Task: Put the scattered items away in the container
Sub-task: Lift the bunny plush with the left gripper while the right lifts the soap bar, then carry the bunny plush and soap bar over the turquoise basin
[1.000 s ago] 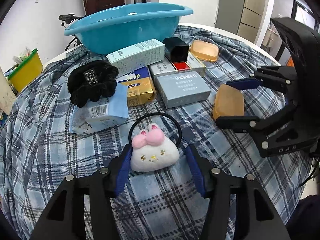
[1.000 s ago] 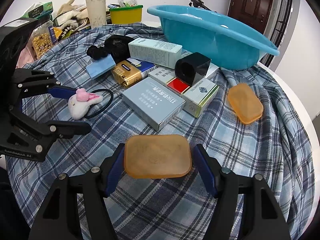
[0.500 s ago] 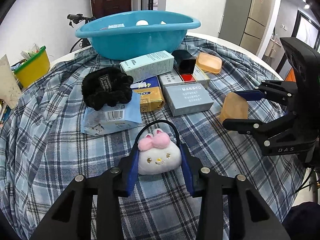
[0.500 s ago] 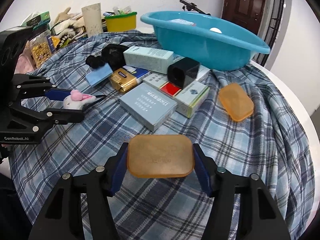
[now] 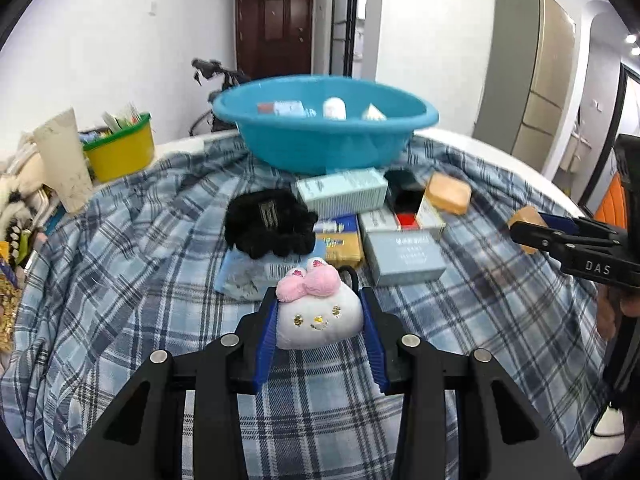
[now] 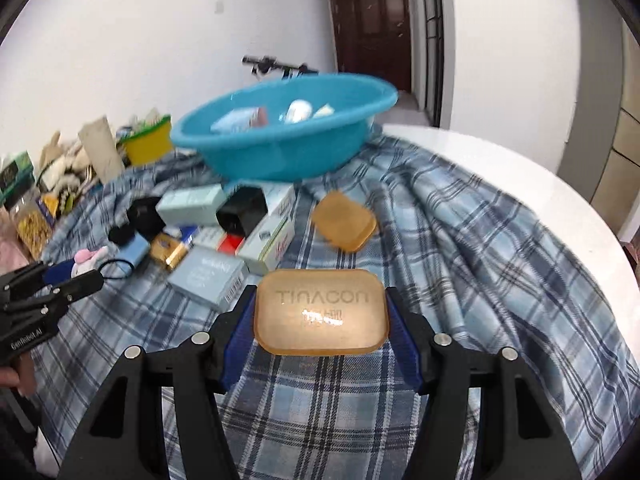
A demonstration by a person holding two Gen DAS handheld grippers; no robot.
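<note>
My left gripper is shut on a white plush bunny hair tie with a pink bow, held just above the plaid cloth. Its black elastic loop trails behind. My right gripper is shut on an amber soap bar stamped TINACON, also off the cloth. The blue basin stands at the far side of the table with a few small items inside. In the left wrist view the right gripper shows at the right edge with the soap bar. In the right wrist view the left gripper is at the left.
Between me and the basin lie a second amber soap bar, a grey box, a pale green box, a black cube box, a black scrunchie and a blue packet. A yellow bin stands far left.
Both grippers closed on their items, the left on the bunny, the right on the soap bar. Both then rose off the cloth, and the views now tilt up towards the basin.
</note>
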